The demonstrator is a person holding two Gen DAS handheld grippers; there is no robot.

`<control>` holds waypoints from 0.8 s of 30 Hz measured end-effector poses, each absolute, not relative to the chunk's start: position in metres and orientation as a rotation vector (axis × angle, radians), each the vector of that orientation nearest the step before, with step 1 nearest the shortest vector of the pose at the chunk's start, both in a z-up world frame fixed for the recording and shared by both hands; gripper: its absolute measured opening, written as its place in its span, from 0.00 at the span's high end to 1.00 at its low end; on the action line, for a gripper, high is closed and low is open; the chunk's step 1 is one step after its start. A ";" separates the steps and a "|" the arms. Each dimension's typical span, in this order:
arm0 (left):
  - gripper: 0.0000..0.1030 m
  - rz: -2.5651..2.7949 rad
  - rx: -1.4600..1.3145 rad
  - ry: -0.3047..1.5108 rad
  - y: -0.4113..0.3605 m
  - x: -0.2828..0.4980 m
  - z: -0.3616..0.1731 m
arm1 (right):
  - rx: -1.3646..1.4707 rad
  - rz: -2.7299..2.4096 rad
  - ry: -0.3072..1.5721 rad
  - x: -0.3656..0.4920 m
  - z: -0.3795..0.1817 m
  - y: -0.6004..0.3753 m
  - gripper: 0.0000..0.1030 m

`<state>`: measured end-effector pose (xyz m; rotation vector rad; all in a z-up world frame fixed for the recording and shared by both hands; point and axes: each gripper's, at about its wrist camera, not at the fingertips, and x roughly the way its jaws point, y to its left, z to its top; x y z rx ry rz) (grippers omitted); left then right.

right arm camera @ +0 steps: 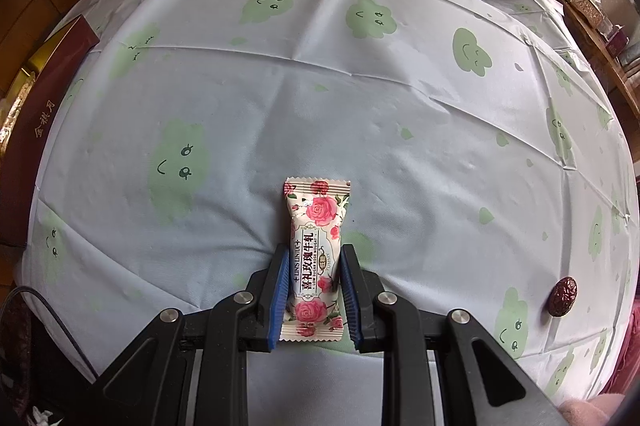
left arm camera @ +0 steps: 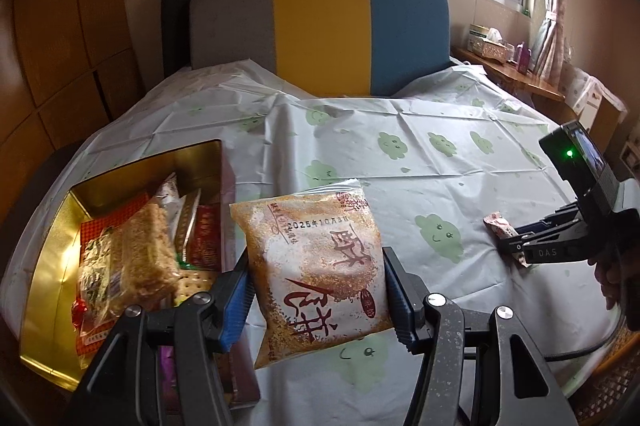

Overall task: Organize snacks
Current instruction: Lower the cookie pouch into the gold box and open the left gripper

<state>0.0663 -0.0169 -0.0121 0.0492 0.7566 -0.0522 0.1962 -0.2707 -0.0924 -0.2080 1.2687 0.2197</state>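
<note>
Left tongs (left arm camera: 316, 290) grasp my sesame crisp packet (left arm camera: 314, 272), lifted above the worktop (left arm camera: 440, 162); only this view shows the gold tin (left arm camera: 52, 266) of snacks at left. Right tongs (right arm camera: 314, 290) clenched on the rose nougat (right arm camera: 316, 258); a date (right arm camera: 563, 296) lies far right.

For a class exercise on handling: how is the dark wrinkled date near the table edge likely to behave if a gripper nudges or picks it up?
The date looks rounded and oval, so a nudge would probably roll it, perhaps off the tablecloth's nearby edge. It seems small and light. Its wrinkled skin suggests decent grip, though it may be soft.
</note>
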 end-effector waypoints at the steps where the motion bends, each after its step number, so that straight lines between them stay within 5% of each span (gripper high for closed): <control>1: 0.42 -0.048 0.044 0.756 -0.013 0.065 -0.011 | -0.207 0.219 1.269 0.196 -0.092 -0.270 0.76; 12: 0.42 0.000 -0.053 0.795 0.025 0.056 -0.014 | -0.229 0.212 1.258 0.192 -0.094 -0.267 0.76; 24: 0.42 0.264 -0.281 0.807 0.156 0.038 -0.006 | -0.267 0.207 1.247 0.188 -0.094 -0.258 0.76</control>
